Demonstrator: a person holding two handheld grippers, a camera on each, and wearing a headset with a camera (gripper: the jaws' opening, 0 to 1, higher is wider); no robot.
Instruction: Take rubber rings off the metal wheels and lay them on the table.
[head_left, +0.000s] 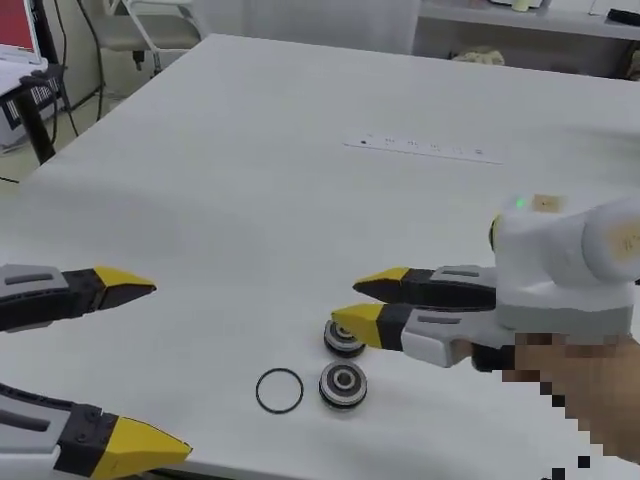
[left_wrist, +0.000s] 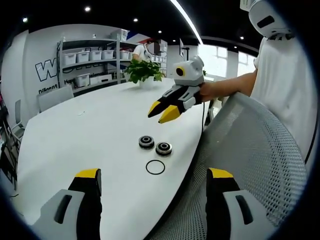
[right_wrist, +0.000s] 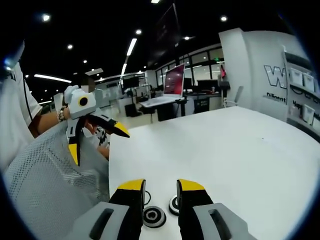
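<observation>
Right tool (head_left: 350, 302) with yellow-tipped jaws parted by a narrow gap, gripping nothing, held in the air just over the far metal wheel (head_left: 344, 342). Off to the left, left tool (head_left: 168, 368) spread wide and empty above the white tabletop (head_left: 300, 180). Just beside the far one, near metal wheel (head_left: 343, 384), both lying flat with dark outer bands. Flat on the tabletop just left of the near wheel, one loose rubber ring (head_left: 279, 390), not touching it.
</observation>
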